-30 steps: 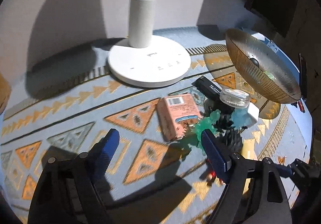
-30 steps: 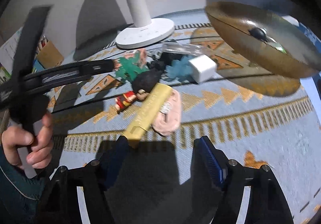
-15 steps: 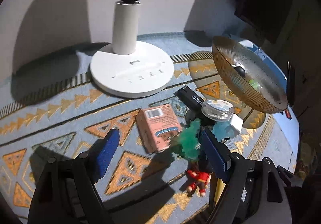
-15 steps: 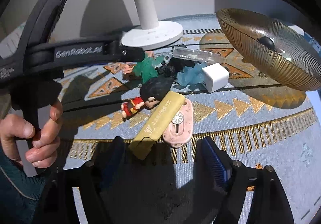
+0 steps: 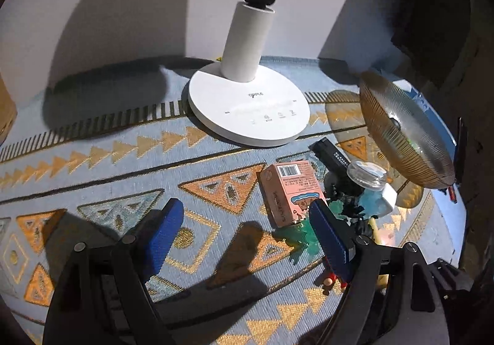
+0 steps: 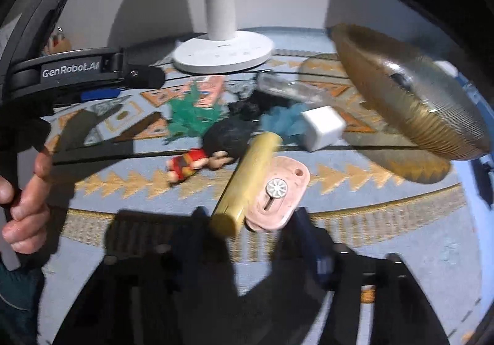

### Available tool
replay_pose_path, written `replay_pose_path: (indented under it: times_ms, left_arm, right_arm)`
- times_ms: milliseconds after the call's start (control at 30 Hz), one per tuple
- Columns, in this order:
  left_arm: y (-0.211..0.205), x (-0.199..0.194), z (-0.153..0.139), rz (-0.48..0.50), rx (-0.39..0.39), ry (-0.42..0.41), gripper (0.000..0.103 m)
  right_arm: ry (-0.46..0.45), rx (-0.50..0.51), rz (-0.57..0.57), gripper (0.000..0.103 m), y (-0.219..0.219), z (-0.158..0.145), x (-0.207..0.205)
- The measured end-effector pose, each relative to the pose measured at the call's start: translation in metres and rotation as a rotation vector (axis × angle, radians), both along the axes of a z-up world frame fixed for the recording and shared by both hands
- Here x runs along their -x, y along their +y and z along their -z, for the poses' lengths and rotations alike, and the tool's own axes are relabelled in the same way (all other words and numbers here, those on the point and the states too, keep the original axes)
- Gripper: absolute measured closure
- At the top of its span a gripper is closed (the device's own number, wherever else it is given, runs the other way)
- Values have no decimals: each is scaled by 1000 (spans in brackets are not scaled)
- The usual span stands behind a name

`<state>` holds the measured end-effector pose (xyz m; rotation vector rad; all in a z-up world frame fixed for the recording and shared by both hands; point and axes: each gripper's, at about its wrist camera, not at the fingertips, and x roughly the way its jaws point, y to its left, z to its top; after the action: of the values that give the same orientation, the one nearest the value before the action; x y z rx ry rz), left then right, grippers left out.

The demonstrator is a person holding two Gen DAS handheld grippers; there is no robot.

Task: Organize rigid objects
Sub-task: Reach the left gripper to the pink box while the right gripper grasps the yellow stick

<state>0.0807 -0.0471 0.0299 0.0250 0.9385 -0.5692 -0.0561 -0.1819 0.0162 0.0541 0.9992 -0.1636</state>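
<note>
Yellow tube [image 6: 247, 181] between closing right hand-held gripper [image 6: 250, 221] jaws — left hand-held gripper [image 5: 244, 227] wide, empty.

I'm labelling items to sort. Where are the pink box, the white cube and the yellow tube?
pink box [image 5: 291, 190], left wrist view, middle of its top face
white cube [image 6: 322, 128], right wrist view, its front face
yellow tube [image 6: 247, 179], right wrist view, mid-length of its side
</note>
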Motion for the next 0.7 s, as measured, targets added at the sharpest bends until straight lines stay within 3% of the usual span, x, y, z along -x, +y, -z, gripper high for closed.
replay_pose_path:
  times_ms: [100,267,467,533,567,700]
  left_arm:
    - [-20,1,5,38,-49,-1,21]
    - [-44,-2,1,82,-42,3,21]
    - [-79,-17,8,107,-74,65,21]
    - [-81,-22,12,103,-70,95,33]
    - [-81,-23,13,96,-70,99,44]
    - [-65,-21,11,83,-38,117,49]
  right_arm:
    - [14,-11,38,58,-21,-1,5]
    - [3,-62,93,58,-56,-1,15]
    - [-6,-67,83,55,-56,-1,20]
    - [-7,-61,72,49,-53,-1,22]
    - [-8,-67,67,43,-53,0,21]
    - [-17,-87,65,40,-56,0,21]
